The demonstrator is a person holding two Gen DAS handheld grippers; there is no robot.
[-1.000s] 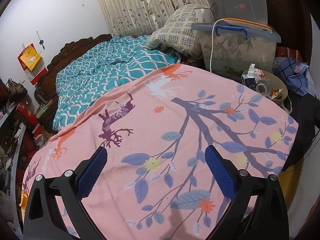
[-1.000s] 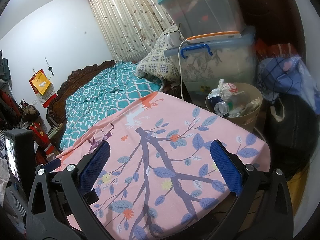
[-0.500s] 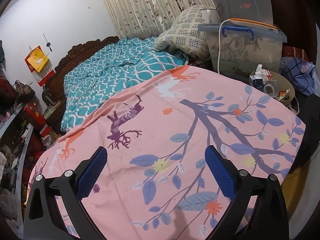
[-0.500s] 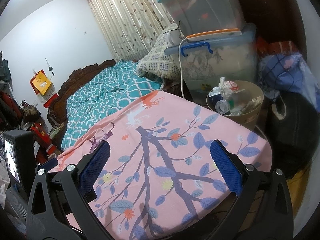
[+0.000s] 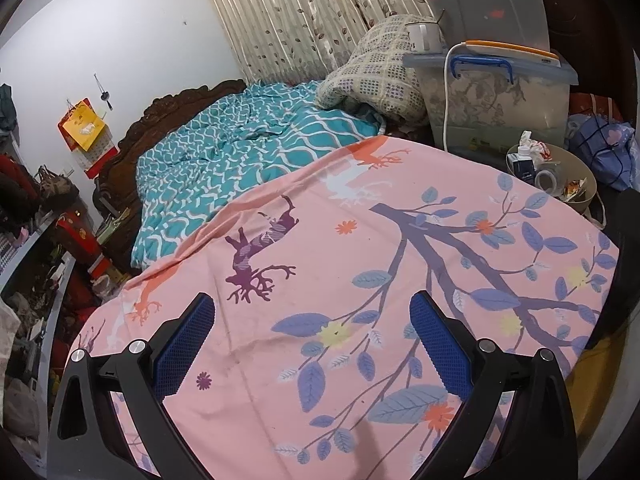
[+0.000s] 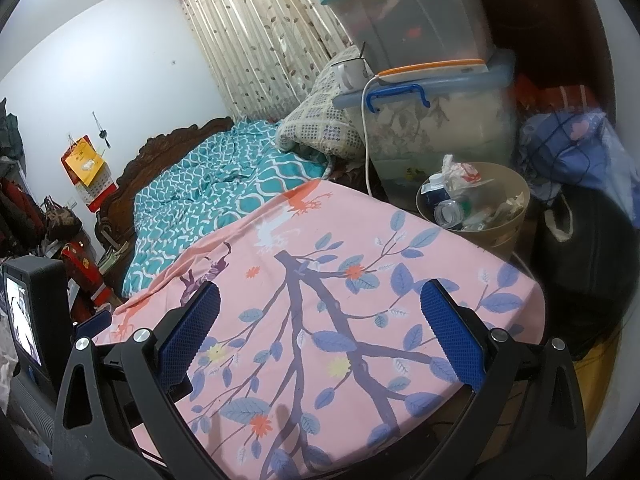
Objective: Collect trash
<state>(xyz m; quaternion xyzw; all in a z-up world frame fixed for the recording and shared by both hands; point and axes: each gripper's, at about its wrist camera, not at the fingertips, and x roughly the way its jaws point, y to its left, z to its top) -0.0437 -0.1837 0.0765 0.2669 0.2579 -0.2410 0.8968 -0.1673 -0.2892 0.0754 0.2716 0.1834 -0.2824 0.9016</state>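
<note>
From my remote seat, I take the pink leaf-print sheet (image 5: 360, 280) as the landmark. Left of it, the teal quilt (image 5: 248, 152) lies rumpled against the carved headboard (image 5: 176, 104); a checked pillow (image 5: 380, 68) is heaped beyond its far edge. At the sheet's far right corner stands the beige waste bin (image 6: 516, 216), tucked under the stacked storage boxes (image 6: 440, 120), likely so scraps can be dropped straight off the bed. It holds the trash (image 6: 460, 200): a clear bottle, crumpled wrappers, a small box. No loose litter shows on the sheet itself, so I judge the collecting largely done. My left gripper (image 5: 312, 340) hovers over the sheet's near edge, blue pads spread wide, holding nothing. My right gripper (image 6: 320, 332) hangs likewise, fully apart and empty, aimed toward the bin.
</note>
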